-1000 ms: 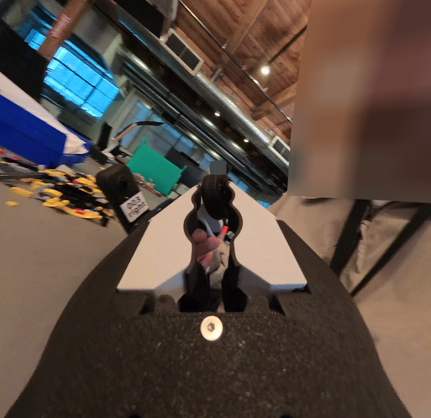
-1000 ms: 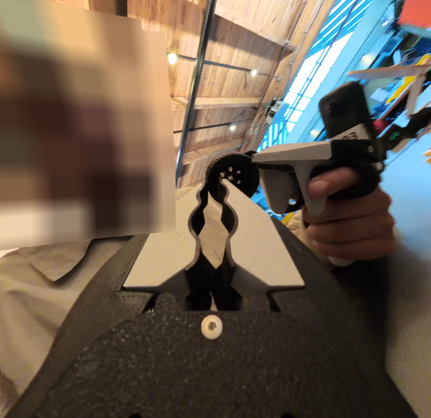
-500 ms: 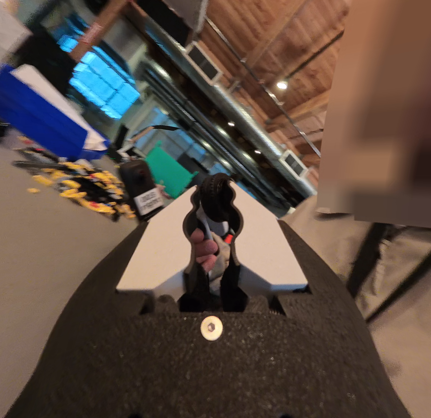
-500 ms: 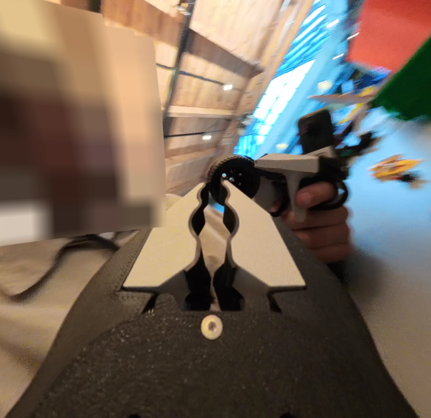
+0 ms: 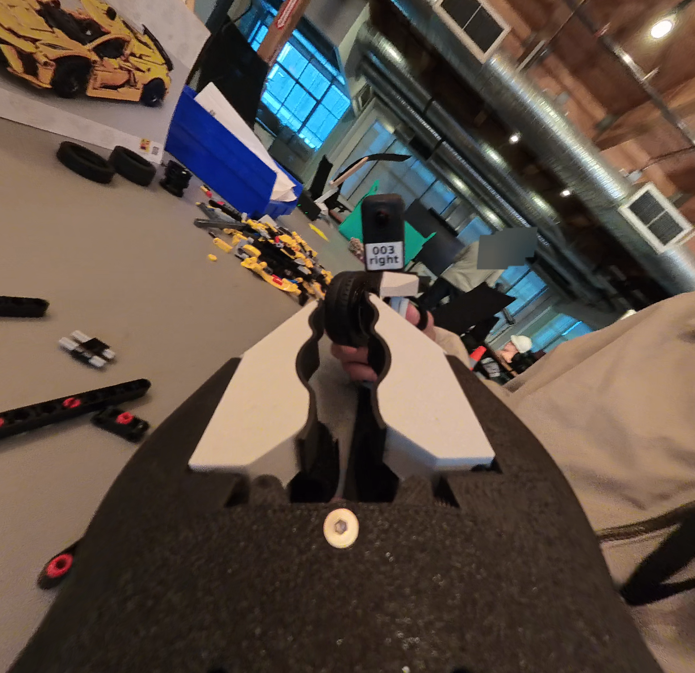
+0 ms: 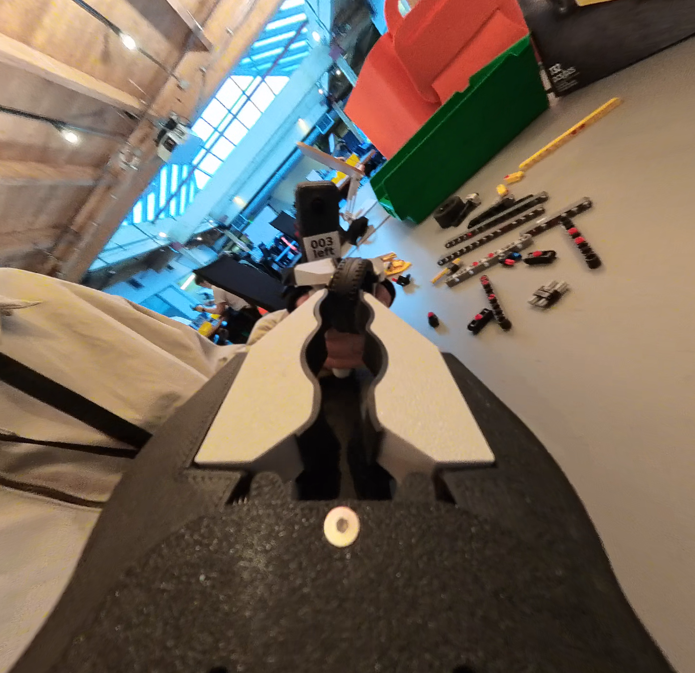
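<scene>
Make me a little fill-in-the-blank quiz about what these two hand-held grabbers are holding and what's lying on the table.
1. The left gripper and the right gripper both pinch one small black toy ____ between their tips.
2. The two loose tires lie in front of a box picturing a ____ toy car.
3. The orange carton stands against a ____ bin.
4. The bricks in the pile beside the blue bin are mostly black and ____.

Missing words: tire; yellow; green; yellow
</scene>
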`<action>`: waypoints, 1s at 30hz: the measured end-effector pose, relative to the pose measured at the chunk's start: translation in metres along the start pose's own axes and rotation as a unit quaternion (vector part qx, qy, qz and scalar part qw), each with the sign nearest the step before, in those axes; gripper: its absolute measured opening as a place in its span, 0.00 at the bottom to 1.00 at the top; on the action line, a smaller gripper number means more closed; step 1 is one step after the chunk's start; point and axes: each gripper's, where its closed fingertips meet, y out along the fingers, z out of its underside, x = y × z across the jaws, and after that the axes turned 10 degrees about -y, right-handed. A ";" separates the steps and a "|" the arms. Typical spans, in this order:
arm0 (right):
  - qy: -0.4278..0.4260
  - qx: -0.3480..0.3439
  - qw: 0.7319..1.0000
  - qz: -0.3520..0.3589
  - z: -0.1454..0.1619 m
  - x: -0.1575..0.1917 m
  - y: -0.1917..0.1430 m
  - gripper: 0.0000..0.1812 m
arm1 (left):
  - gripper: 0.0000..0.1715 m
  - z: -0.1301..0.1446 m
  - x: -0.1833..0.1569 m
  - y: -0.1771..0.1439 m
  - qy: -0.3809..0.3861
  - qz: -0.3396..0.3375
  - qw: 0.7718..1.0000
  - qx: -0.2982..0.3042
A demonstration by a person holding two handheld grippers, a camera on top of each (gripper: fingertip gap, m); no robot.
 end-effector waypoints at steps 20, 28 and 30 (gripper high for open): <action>-0.121 0.047 0.983 0.130 0.006 -0.031 -0.008 0.00 | 0.00 0.008 0.040 0.003 0.181 -0.181 0.966 0.043; -0.195 0.129 0.940 0.249 0.025 -0.064 -0.013 0.00 | 0.10 -0.022 0.051 -0.023 0.079 -0.186 0.978 -0.052; -0.173 0.118 0.938 0.277 0.020 -0.075 -0.023 0.02 | 0.10 -0.018 0.053 -0.022 0.070 -0.188 0.979 -0.041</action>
